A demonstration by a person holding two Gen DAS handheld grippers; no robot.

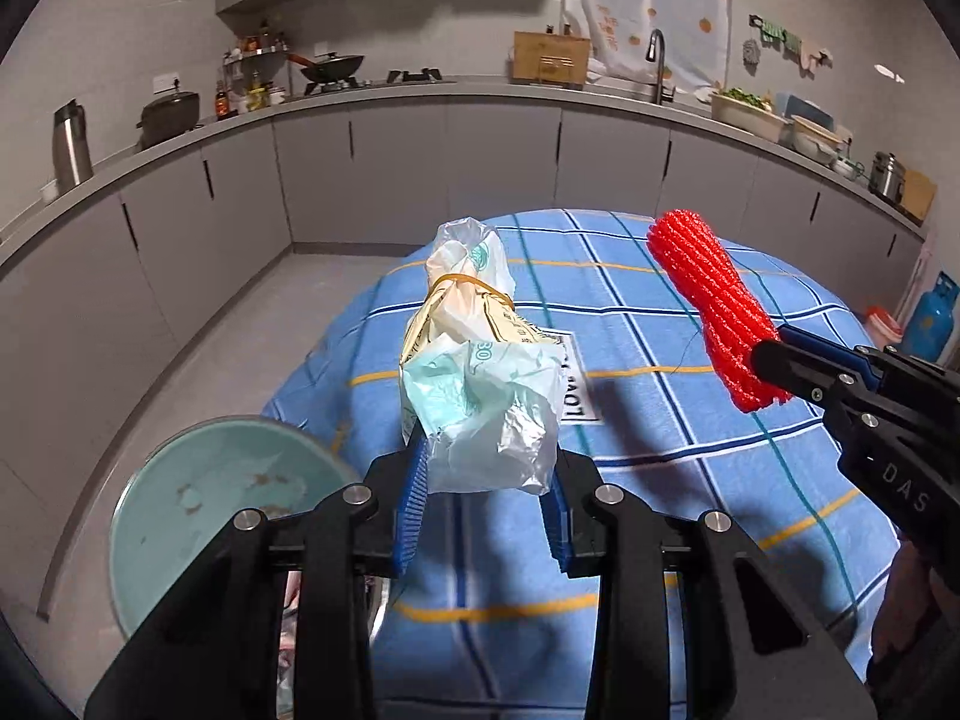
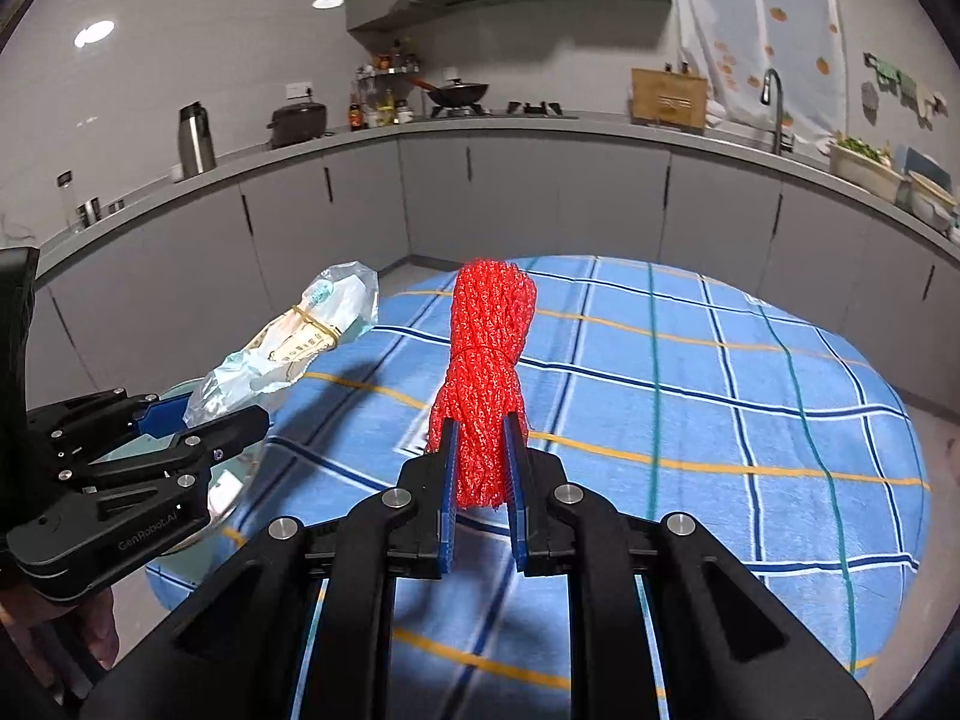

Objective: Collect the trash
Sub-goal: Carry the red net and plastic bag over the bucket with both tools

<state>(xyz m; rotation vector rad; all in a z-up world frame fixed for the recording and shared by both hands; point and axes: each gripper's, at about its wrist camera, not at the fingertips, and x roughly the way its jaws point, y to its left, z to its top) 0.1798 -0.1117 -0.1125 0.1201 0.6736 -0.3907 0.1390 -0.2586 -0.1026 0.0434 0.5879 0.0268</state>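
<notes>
Over the blue checked tablecloth [image 2: 690, 372], my left gripper [image 1: 489, 480] clamps a crumpled plastic bag bundle bound with a rubber band [image 1: 474, 354], while my right gripper [image 2: 483, 468] pinches a bunched red mesh net [image 2: 486, 360] at its near end. Both long axes point away, toward the far counter. Best carried level and firm to the pale green bin [image 1: 210, 504], near left.
</notes>
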